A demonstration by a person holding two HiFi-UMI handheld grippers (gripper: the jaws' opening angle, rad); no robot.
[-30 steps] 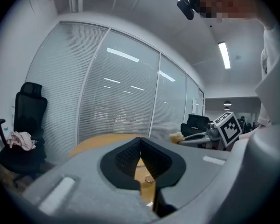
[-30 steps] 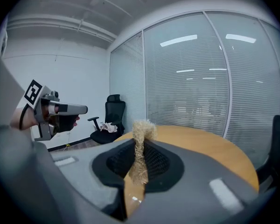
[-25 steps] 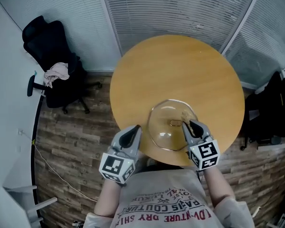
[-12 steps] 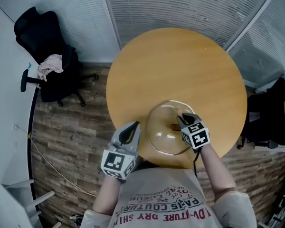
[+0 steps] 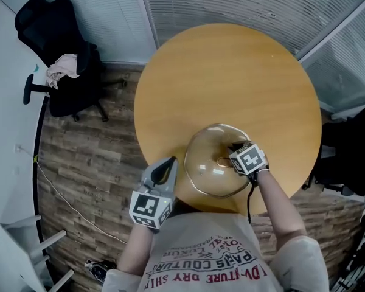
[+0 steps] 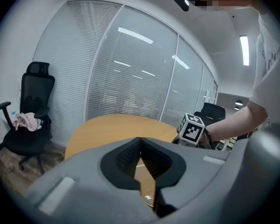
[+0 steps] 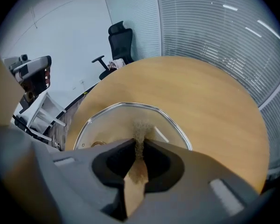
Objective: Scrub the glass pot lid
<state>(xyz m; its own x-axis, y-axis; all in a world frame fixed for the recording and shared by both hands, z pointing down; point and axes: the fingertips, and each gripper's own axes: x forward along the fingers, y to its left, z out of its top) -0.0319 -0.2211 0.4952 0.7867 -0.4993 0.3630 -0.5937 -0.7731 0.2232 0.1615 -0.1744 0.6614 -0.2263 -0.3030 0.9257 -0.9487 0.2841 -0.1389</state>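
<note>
While our right gripper (image 7: pixel 139 143) pinches a tan pad (image 7: pixel 140 129) over the glass lid (image 7: pixel 107 122), our left gripper (image 6: pixel 140 141) hangs closed, empty.

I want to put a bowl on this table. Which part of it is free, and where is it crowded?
The table is bare from the glass lid to its far rim, and in strips left and right of the lid. The near edge is crowded: the lid lies there, the right gripper and its brown pad over it.
</note>
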